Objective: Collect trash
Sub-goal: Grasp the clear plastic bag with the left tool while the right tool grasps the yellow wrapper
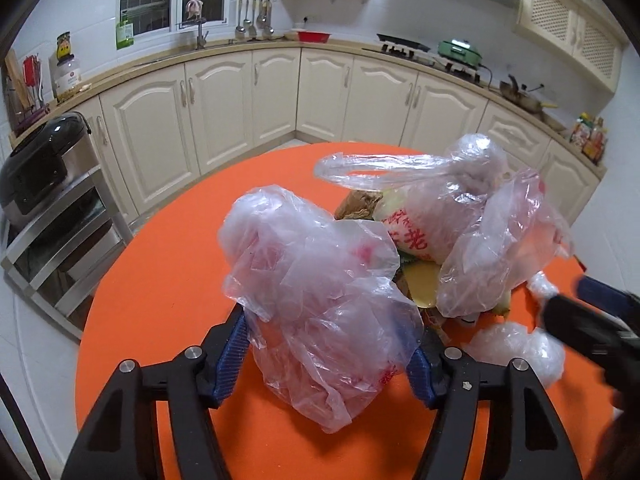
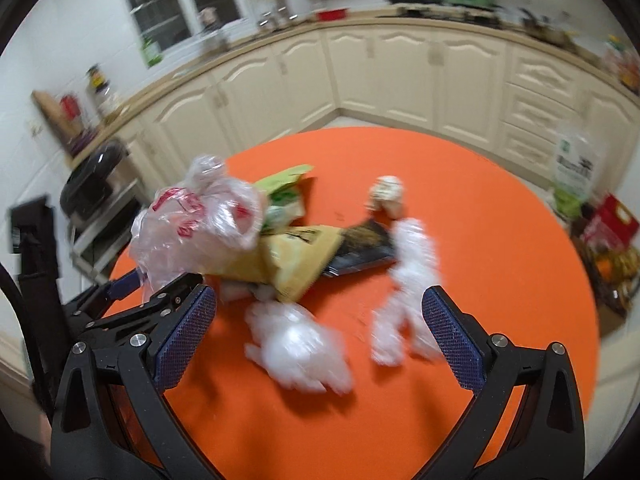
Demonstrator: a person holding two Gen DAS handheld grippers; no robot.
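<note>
A round orange table (image 1: 160,280) carries a heap of trash. My left gripper (image 1: 326,346) has its jaws on both sides of a crumpled clear plastic bag with red print (image 1: 316,300) and grips it. Behind it lie more clear bags (image 1: 492,248), a printed wrapper (image 1: 412,236) and a yellow packet (image 1: 420,284). In the blurred right wrist view my right gripper (image 2: 320,336) is open above two white plastic wads (image 2: 300,352) (image 2: 408,292). The yellow packet (image 2: 296,260), a dark packet (image 2: 364,248) and the clear bag (image 2: 196,224) lie beyond. The left gripper (image 2: 120,300) shows at left.
Cream kitchen cabinets (image 1: 280,96) curve behind the table. A black rice cooker on a steel rack (image 1: 44,164) stands at left. Bottles and boxes (image 2: 600,232) stand right of the table. A small crumpled ball (image 2: 386,192) lies further back on the table.
</note>
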